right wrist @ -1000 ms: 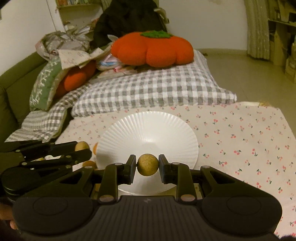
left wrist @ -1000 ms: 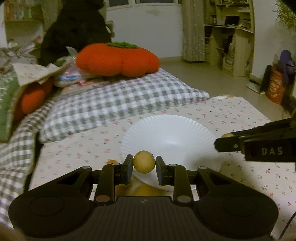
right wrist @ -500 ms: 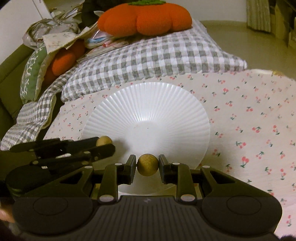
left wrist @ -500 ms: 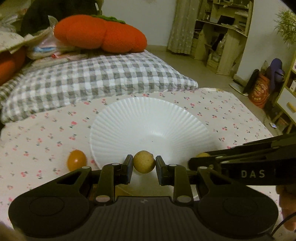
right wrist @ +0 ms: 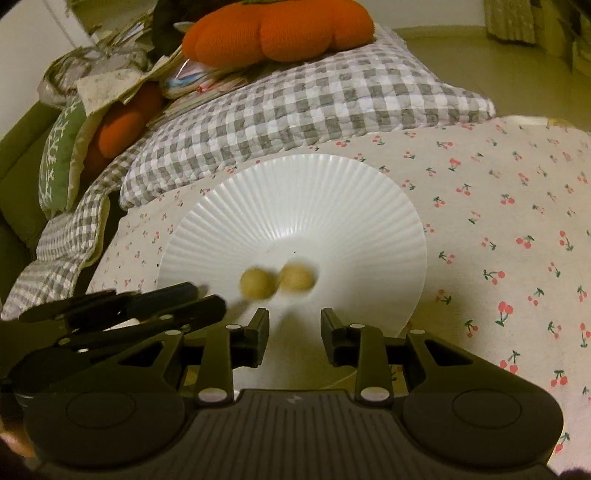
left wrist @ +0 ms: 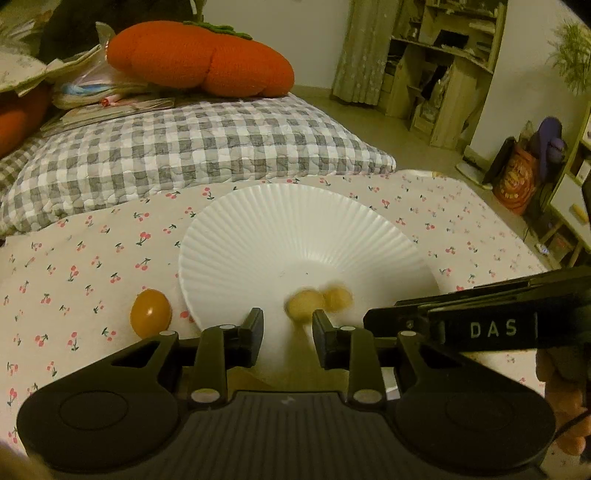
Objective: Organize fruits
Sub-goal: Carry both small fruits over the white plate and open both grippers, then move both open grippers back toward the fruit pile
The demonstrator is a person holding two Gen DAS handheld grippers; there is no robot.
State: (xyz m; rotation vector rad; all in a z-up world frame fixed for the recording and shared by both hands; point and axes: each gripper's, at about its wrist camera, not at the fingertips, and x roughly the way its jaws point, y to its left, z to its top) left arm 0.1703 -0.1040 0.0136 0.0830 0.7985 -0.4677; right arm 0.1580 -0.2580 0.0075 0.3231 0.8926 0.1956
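Two small tan round fruits lie blurred side by side in the white ribbed plate (left wrist: 258, 229) (right wrist: 332, 192): one fruit (left wrist: 303, 304) (right wrist: 257, 283) on the left, the other fruit (left wrist: 338, 298) (right wrist: 297, 277) on the right. My left gripper (left wrist: 288, 334) hovers over the plate's near rim, its jaws opening with nothing pressed between them. My right gripper (right wrist: 294, 334) is beside it, jaws opening and empty, both fruits just beyond its fingertips. An orange fruit (left wrist: 150, 312) rests on the cherry-print cloth (left wrist: 74, 266) left of the plate. Each gripper shows in the other's view: the right gripper (left wrist: 369, 323), the left gripper (right wrist: 218, 301).
A grey checked pillow (left wrist: 177, 147) (right wrist: 314, 99) lies behind the plate with an orange pumpkin cushion (left wrist: 199, 59) (right wrist: 273, 26) on top. Cluttered cushions and papers (right wrist: 92, 96) pile at the left. Shelves (left wrist: 439, 66) and bags (left wrist: 517, 177) stand on the floor to the right.
Both grippers have let go of their tan fruits, which have dropped into the plate and roll there. Both jaws have widened. Both cameras came lower and closer to the plate.
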